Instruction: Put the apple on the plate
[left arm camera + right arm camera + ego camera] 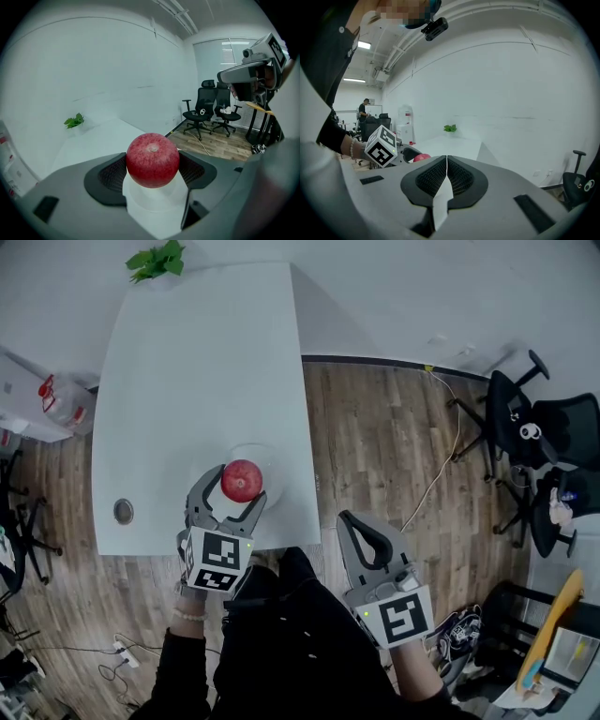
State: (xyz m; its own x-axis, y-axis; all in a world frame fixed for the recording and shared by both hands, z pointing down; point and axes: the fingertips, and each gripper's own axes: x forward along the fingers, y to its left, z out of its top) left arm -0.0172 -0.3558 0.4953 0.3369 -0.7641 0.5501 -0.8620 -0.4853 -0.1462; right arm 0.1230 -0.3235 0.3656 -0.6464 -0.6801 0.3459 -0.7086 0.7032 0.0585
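At the left edge of the white desk (197,362), near its front-left corner, a round grey grommet (123,512) is set into the top; a small green plant (157,259) stands at the far edge, well apart from everything else. Toward the front edge, right of the grommet, the left gripper (236,491) reaches in over the desk from the person's side, its marker cube just past the front edge. Its jaws stand apart only by the width of the red apple (242,480), and the left gripper view shows one dark ribbed pad (112,174) pressed to each side of the fruit, so the apple is clamped between them with its stem end upward. Directly under the apple lies the pale round plate (265,454), close to the front-right corner of the desk; the apple sits over the plate's middle, but whether its underside touches the plate cannot be told. Right of the desk, off its front-right corner and over the wooden floor (375,427), the right gripper (354,526) is held low beside the person's lap, and its own view shows the two pads (433,176) meeting along a thin seam with nothing between them. Farther right, a pale cable (441,456) trails across the floor toward black office chairs (539,442).
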